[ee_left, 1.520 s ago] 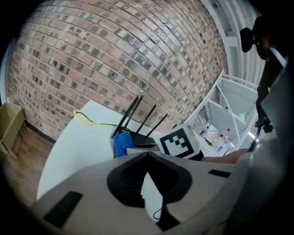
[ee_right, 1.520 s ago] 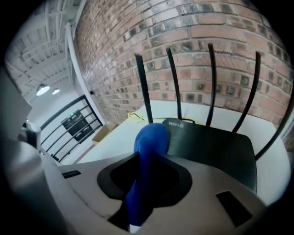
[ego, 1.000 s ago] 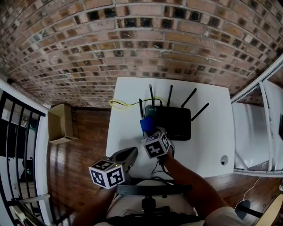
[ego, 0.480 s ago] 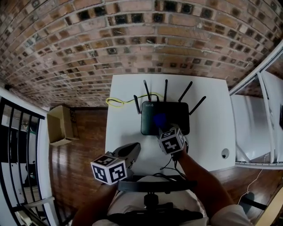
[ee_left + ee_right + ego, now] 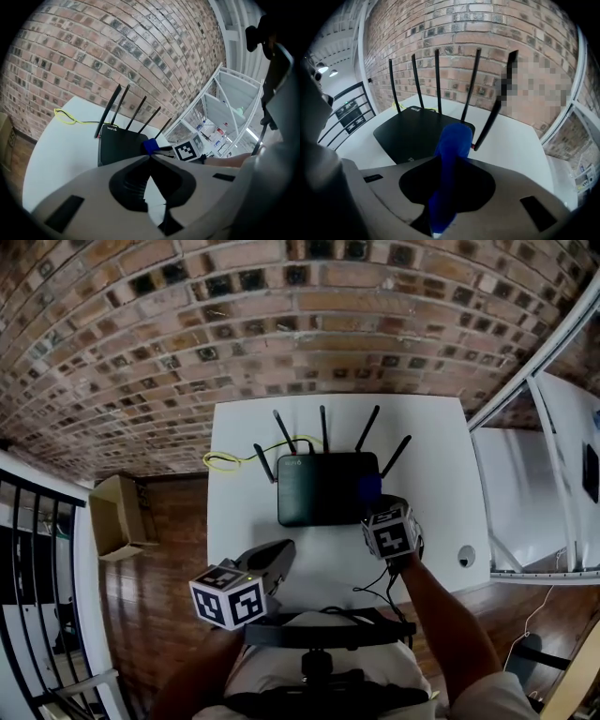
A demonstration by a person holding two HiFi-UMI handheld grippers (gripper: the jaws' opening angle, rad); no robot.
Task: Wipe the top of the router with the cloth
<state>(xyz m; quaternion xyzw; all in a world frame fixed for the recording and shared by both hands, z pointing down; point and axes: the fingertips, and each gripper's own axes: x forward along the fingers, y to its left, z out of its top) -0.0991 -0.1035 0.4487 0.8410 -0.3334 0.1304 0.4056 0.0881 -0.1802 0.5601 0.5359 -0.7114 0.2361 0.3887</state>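
**Cloth at the router's right edge**

The right gripper's point(image 5: 450, 161) jaws have just been closing and now pinch the blue cloth point(image 5: 451, 138); only its own view shows that grip. The head view puts the cloth at the router's point(image 5: 323, 486) 3 o'clock edge. The left gripper point(image 5: 150, 157), tips together and empty, sits at the router's 7 o'clock.

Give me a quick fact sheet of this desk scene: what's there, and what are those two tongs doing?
Surface: white rectangular table against a brick wall
Device: flat black plastic router with five upright antennas, thin yellow cable behind it
Right tongs: have just been closing, clamped on a bunched blue cloth at the router's right end
Left tongs: shut, empty, off the router near the table's front edge
Floor: open brown cardboard box left of the table
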